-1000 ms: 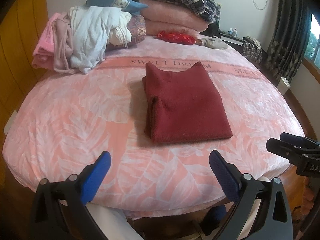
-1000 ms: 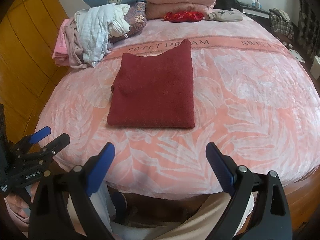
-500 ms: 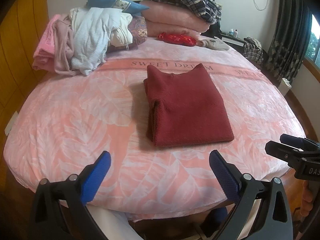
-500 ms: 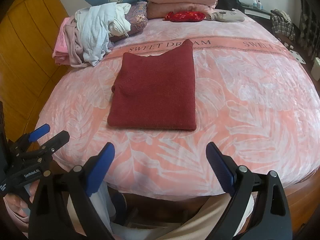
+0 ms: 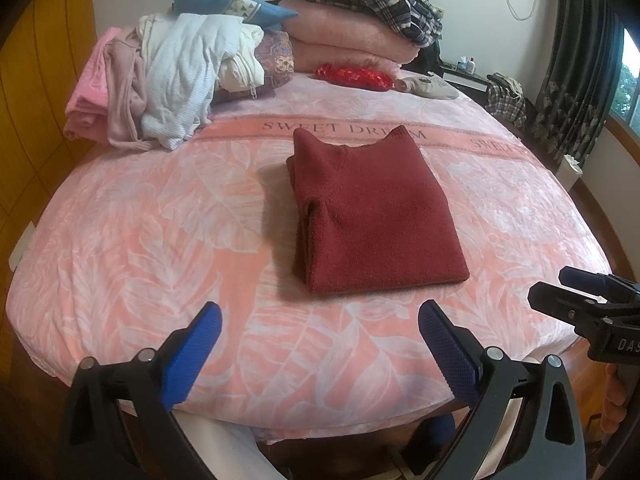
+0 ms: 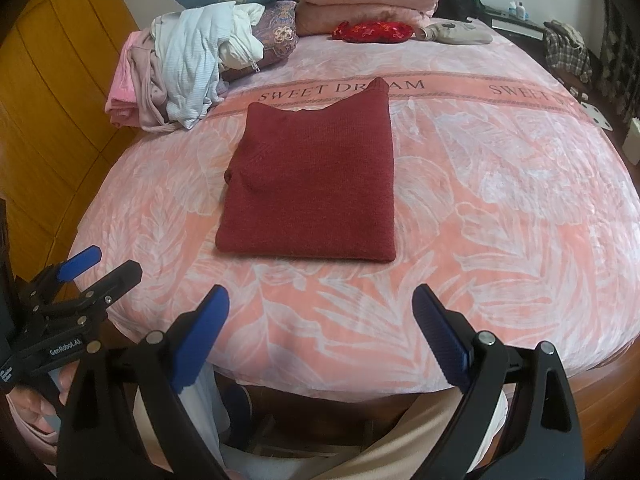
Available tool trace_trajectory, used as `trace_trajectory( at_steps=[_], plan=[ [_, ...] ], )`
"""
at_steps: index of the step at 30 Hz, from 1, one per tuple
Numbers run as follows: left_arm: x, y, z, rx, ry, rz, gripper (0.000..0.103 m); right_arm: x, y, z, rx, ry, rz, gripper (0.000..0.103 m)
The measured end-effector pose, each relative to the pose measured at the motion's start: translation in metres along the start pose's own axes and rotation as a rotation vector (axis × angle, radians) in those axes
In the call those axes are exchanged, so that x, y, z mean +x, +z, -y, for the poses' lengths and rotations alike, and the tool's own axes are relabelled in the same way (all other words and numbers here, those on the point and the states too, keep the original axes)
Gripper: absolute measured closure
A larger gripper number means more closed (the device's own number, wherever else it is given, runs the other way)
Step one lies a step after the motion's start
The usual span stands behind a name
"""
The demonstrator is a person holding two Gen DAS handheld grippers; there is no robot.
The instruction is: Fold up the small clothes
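A dark red sweater (image 5: 372,216) lies folded into a neat rectangle on the pink leaf-print bed cover (image 5: 140,240); it also shows in the right wrist view (image 6: 316,184). My left gripper (image 5: 320,332) is open and empty, held back at the bed's near edge, apart from the sweater. My right gripper (image 6: 320,320) is open and empty too, near the same edge. Each gripper appears in the other's view: the right one (image 5: 576,296) at the right, the left one (image 6: 96,268) at the left.
A heap of white and pink clothes (image 5: 160,88) sits at the bed's back left. Folded pink blankets (image 5: 352,44) with a plaid garment, a blue pillow (image 5: 224,4) and a red pouch (image 5: 356,76) lie at the head. A wooden wall stands to the left, curtains (image 5: 576,80) to the right.
Both grippers have drifted slightly back and up from the sweater; they stay open. The sweater has not moved.
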State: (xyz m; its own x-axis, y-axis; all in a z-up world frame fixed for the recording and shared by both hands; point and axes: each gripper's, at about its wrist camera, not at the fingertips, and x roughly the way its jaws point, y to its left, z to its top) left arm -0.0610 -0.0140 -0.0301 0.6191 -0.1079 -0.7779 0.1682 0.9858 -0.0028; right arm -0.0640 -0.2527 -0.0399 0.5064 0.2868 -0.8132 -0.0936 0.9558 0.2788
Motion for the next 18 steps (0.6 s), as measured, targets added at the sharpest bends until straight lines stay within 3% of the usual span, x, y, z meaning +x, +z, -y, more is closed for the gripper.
trace_trajectory(
  at_steps=[18],
  plan=[
    [-0.0051,0.0017,0.002,0.011,0.003,0.028,0.004,-0.0032,0.0028,0.0046,-0.017,0.004,0.015,0.01]
  ],
)
